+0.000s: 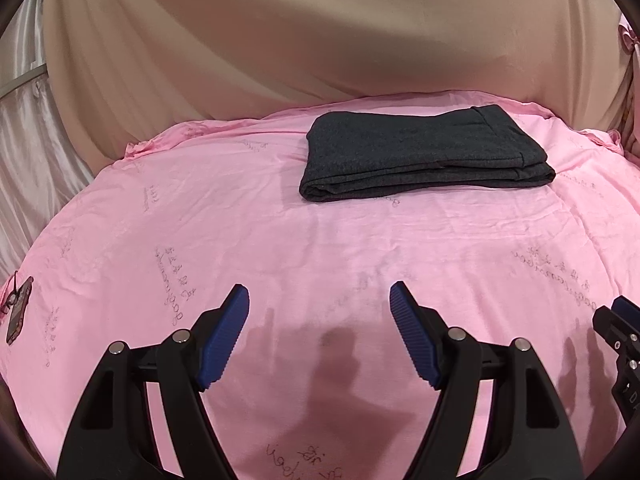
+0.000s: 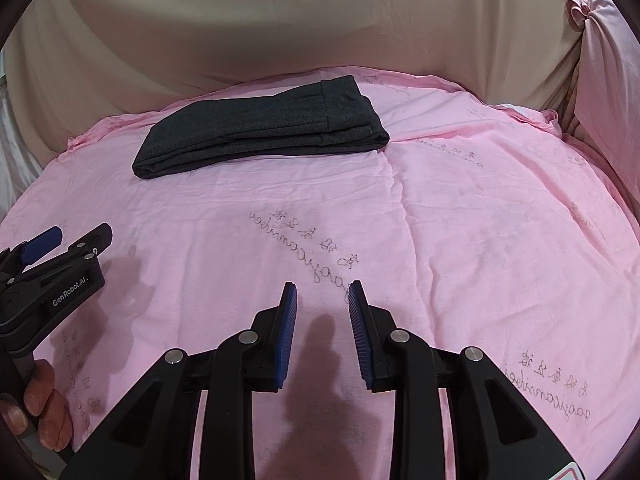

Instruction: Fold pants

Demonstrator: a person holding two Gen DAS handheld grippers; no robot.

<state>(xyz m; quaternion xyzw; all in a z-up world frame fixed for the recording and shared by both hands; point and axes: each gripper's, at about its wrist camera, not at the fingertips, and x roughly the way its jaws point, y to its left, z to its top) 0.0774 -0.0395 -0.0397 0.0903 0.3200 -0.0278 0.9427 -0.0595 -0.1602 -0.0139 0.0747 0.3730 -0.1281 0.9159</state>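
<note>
Dark grey pants (image 1: 424, 152) lie folded into a flat rectangular stack near the far edge of the pink sheet (image 1: 280, 240); in the right wrist view the pants (image 2: 260, 136) sit far left of centre. My left gripper (image 1: 320, 300) hovers over the near part of the sheet, open wide, with nothing between its blue pads. My right gripper (image 2: 322, 296) stands beside it to the right, its pads a narrow gap apart with only sheet behind them, so it is open. Both are well short of the pants. The left gripper (image 2: 60, 248) also shows at the left edge, held by a hand (image 2: 40, 404).
The pink sheet (image 2: 460, 220) bears printed script and light creases. A beige drape (image 1: 280, 40) hangs behind the far edge. A small dark device (image 1: 18, 312) lies at the sheet's left edge. A knotted pink cloth (image 2: 592, 40) is at the far right.
</note>
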